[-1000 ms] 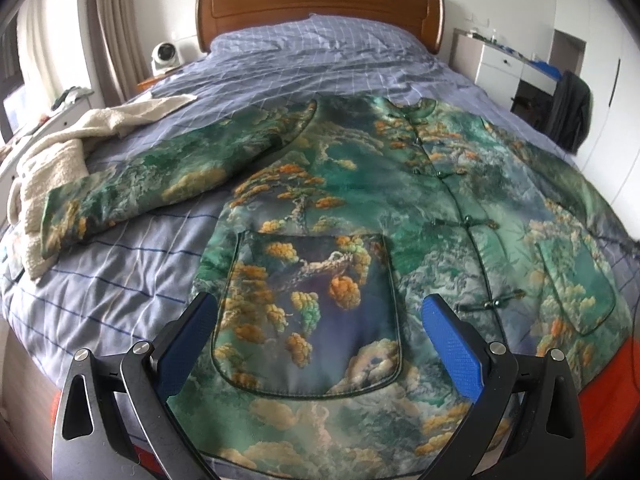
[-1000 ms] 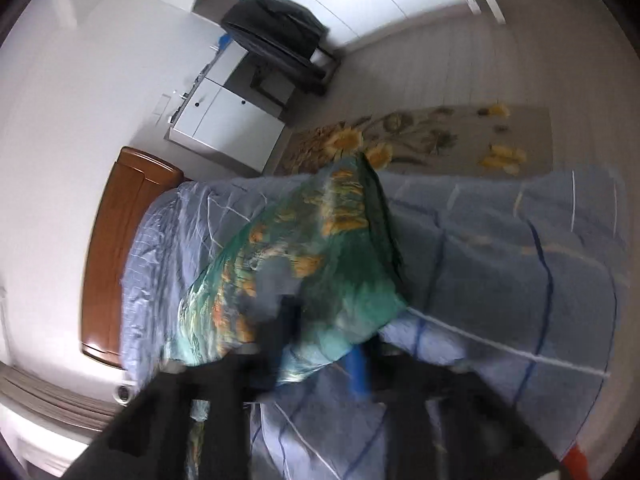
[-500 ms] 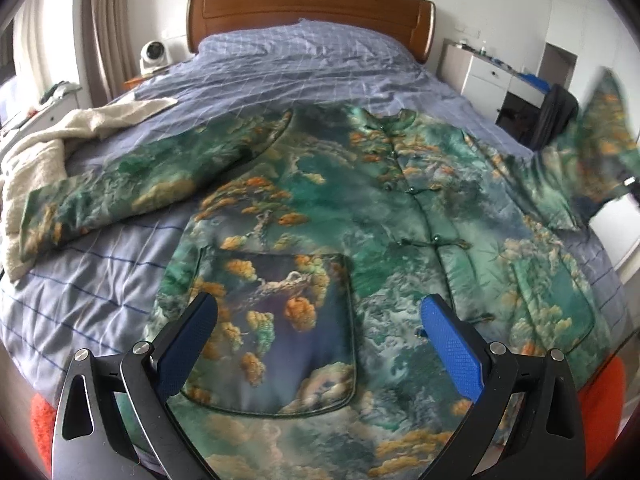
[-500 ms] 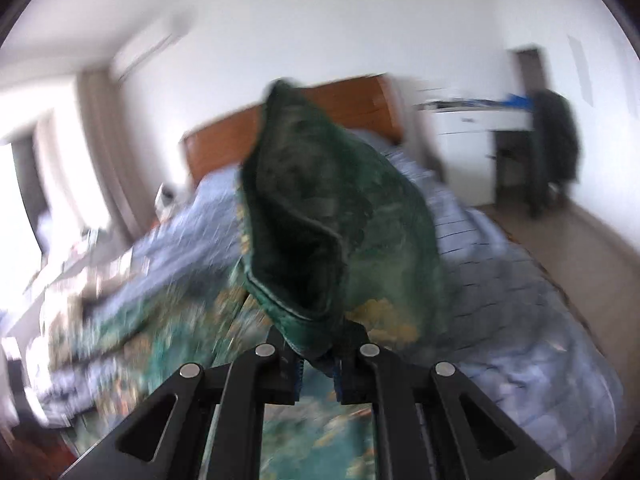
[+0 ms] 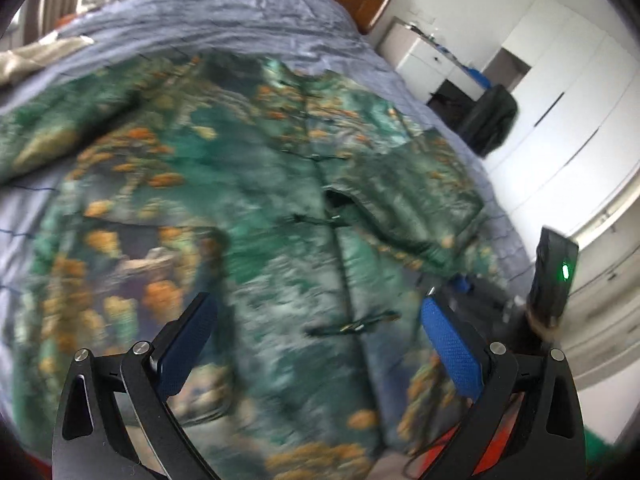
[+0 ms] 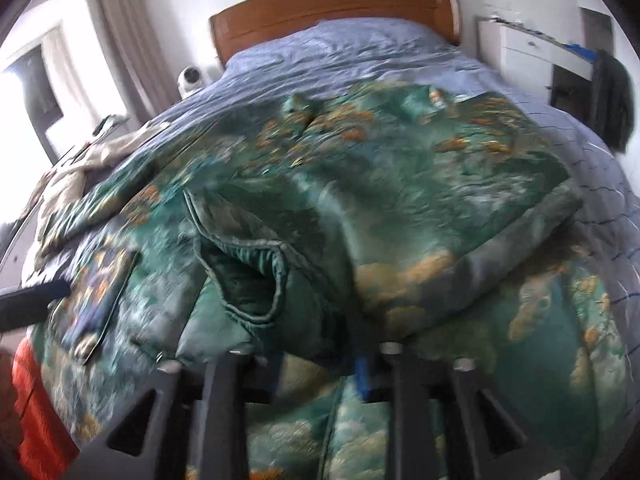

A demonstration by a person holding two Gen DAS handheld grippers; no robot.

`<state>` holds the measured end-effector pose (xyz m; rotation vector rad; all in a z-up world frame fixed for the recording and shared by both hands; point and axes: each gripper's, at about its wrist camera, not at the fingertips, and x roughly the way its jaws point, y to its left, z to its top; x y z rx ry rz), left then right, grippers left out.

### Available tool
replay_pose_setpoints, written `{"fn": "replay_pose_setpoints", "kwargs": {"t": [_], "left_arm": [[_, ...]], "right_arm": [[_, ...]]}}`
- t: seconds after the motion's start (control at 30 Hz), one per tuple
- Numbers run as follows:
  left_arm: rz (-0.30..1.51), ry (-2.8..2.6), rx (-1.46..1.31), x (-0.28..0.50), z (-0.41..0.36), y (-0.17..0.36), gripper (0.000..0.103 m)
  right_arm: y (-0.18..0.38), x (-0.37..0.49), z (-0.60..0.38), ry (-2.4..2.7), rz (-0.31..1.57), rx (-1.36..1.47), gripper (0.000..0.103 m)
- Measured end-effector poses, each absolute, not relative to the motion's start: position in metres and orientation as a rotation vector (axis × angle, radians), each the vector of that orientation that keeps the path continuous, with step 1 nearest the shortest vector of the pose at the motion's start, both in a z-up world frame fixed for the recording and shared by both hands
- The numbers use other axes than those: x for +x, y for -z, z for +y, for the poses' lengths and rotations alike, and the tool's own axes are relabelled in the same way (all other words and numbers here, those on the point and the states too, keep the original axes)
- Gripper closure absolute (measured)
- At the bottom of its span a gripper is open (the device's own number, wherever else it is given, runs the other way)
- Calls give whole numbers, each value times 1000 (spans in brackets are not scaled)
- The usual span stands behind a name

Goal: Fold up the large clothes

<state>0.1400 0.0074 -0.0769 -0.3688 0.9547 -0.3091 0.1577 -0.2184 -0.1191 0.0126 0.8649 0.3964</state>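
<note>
Green jacket (image 5: 256,208), one, on one bed (image 5: 248,12); left gripper (image 5: 320,332) gapes empty, right gripper (image 6: 320,372) opening off its sleeve (image 6: 400,216).

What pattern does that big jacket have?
The jacket is green with orange-gold trees and pale clouds; right wrist view shows it best.

No text, label, brand, number or sign can be read in either view; both pictures are blurred by motion.

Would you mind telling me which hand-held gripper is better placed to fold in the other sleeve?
Probably the left hand-held gripper: open and empty, nearer the spread sleeve. The right hand-held gripper is opening over the folded sleeve.
</note>
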Motion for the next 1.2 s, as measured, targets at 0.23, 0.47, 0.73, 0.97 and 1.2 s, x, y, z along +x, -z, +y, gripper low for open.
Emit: {"fn": "replay_pose_setpoints", "kwargs": {"t": [0.23,0.47,0.73,0.97,1.2], "left_arm": [[1025,447,-428,183,-30,86,3],[1171,327,-328,225,-79,121,60],[1002,342,-228,216,-77,52,98],[895,231,-197,284,-12,27,98],[962,133,-200,319,25,90,97]], "right_arm": [[104,113,-242,-466,854,69,34],[94,76,-265,-441,819,158,34],[78,57,-297,-409,752,202,34],[28,124,-331,-354,667,115,35],[26,272,-327,-293,733,41,65]]}}
